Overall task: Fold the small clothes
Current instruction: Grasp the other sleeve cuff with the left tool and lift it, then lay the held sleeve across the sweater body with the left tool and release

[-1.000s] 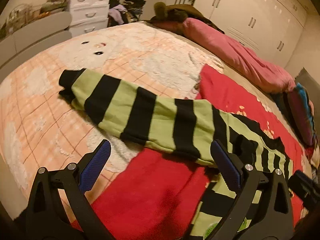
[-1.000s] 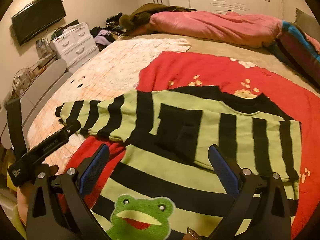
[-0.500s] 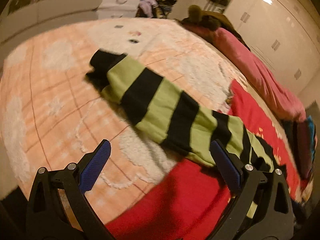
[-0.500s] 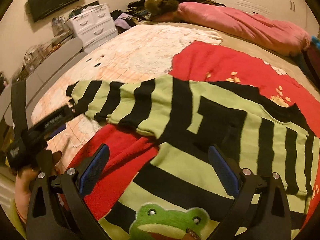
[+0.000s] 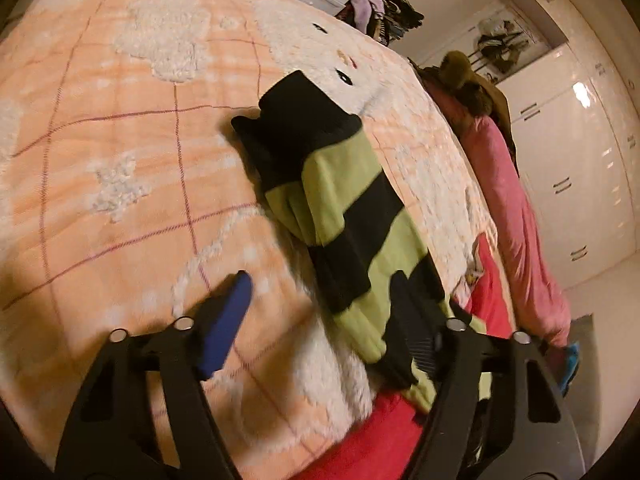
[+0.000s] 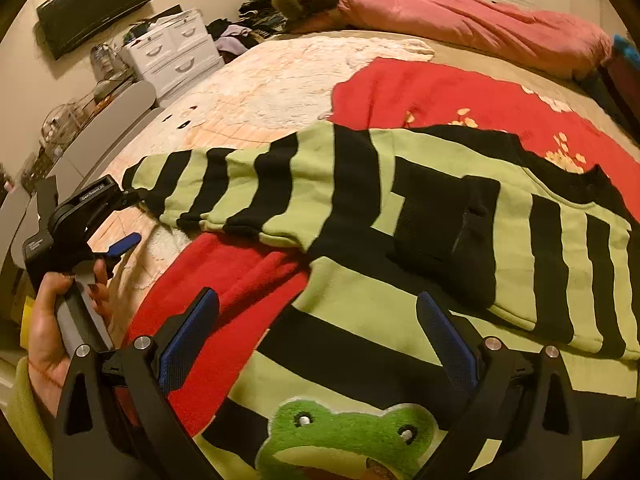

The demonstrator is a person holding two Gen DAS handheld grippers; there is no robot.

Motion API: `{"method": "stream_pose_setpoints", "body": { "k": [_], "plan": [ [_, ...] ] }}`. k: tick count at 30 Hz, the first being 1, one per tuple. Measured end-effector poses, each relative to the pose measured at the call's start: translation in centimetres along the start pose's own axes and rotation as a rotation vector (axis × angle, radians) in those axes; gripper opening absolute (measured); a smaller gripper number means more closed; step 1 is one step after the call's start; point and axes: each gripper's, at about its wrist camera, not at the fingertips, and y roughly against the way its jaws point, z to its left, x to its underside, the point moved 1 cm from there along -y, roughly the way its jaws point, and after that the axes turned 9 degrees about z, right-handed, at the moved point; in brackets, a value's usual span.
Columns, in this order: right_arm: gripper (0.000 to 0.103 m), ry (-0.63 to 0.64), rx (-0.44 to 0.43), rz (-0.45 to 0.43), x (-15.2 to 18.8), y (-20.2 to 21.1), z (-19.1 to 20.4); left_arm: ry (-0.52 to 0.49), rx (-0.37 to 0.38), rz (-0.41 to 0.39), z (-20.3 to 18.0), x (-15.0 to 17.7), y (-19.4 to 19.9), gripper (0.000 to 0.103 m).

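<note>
The left gripper (image 5: 324,320), rolled sideways, was closing around the green-and-black striped fleece sweater's sleeve (image 5: 344,216); the right gripper (image 6: 316,340) hovered spread above its body.

The sweater (image 6: 360,208) lies on the blanket (image 6: 440,92), its sleeve (image 5: 344,216) across the bedspread (image 5: 120,160).

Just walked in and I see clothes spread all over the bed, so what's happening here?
A person is folding a green-and-black striped sweater with a frog patch, laid over a red garment on the bed. The left gripper is closing around the outstretched sleeve, not yet pinching it. The right gripper hovers open above the sweater's body. The other sleeve already lies folded across the chest.
</note>
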Motion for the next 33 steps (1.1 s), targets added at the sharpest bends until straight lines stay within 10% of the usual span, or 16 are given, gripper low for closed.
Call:
{"method": "stream_pose_setpoints", "body": {
  "k": [9,14,26,33],
  "plan": [
    [0.098,-0.091,-0.033,0.009,0.5,0.2,-2.5,0.062,0.064,-0.006,-0.7,-3.3,-2.7,0.052],
    [0.099,-0.134,0.001,-0.003,0.9,1.0,-4.4,0.097,0.048,0.004,-1.0,-3.9,-3.7,0.006],
    [0.098,-0.383,0.014,-0.059,2.9,4.1,-12.5,-0.304,0.181,-0.136,-13.1,2.3,4.6,0.003],
    [0.098,-0.552,0.032,-0.133,5.0,7.4,-18.7,-0.539,0.224,-0.024,-21.5,11.1,4.0,0.003]
  ]
}}
